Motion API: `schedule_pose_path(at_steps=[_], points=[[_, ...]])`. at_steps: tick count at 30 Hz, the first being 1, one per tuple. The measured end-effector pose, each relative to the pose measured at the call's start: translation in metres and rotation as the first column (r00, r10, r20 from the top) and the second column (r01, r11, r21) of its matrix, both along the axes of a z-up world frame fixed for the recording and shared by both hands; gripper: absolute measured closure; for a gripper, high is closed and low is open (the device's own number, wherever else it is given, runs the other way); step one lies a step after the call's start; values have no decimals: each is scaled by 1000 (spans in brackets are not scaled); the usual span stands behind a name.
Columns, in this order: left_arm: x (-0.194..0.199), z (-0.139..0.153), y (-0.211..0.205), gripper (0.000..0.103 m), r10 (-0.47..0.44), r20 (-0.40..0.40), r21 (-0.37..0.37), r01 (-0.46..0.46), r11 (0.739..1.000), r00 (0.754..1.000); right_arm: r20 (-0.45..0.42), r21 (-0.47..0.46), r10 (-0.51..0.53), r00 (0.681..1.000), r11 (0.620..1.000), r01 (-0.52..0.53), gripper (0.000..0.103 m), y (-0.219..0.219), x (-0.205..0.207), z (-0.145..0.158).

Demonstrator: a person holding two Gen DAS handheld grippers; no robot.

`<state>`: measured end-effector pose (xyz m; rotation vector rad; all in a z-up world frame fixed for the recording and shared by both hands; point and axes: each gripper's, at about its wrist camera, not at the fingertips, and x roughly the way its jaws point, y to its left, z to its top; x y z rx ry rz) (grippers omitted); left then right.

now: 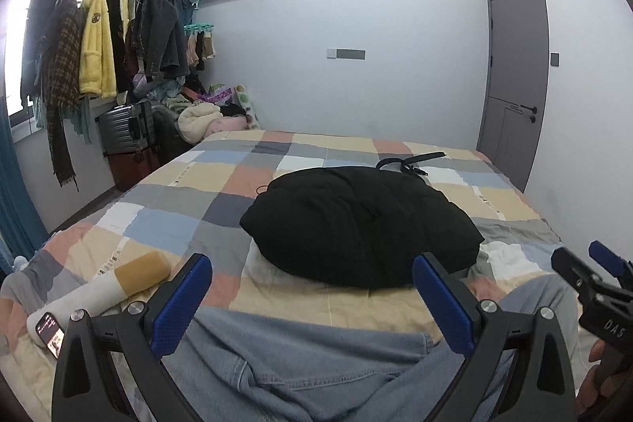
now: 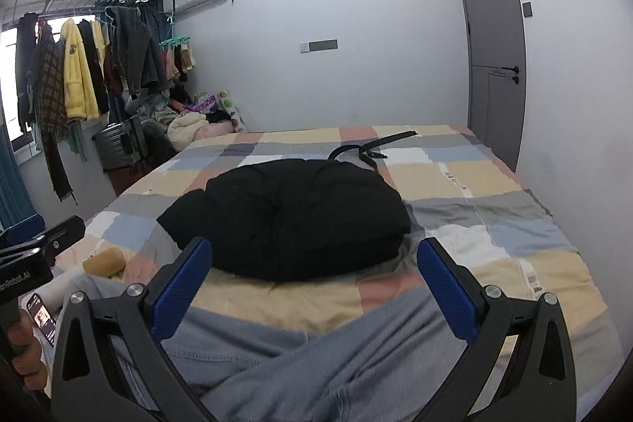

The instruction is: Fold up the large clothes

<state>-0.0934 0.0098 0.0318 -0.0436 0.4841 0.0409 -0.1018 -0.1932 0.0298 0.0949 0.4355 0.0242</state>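
Observation:
A black padded garment (image 1: pixel 356 220) (image 2: pixel 296 212) lies bundled in a rounded heap on the checked bedspread (image 1: pixel 190 180) (image 2: pixel 494 184). Pale blue-grey jeans (image 1: pixel 300 354) (image 2: pixel 316 362) lie at the bed's near edge, under both grippers. My left gripper (image 1: pixel 312 287) stands open just in front of the black heap, nothing between its blue pads. My right gripper (image 2: pixel 314 271) is open too, close to the heap's near edge. Each gripper shows at the side of the other's view.
A black belt (image 1: pixel 411 161) (image 2: pixel 368 149) lies beyond the heap. A white and mustard roll (image 1: pixel 130 279) and a lit phone (image 1: pixel 49 333) sit at the near left. A clothes rack (image 1: pixel 110 38), suitcases (image 1: pixel 126 129) and a grey door (image 1: pixel 514 74) line the walls.

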Motion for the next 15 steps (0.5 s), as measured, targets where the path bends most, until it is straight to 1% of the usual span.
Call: schedule_pose_path(at_steps=[7,15], points=[[-13,4,5,0,12,15,-4,-12,1000,1000,-6,-9,1,1000,1000,-1,0,2,-12,-4],[-10,4,7,0,17,-4,-5,-17,1000,1000,-17,-11,1,1000,1000,-1,0,3,-13,-3]])
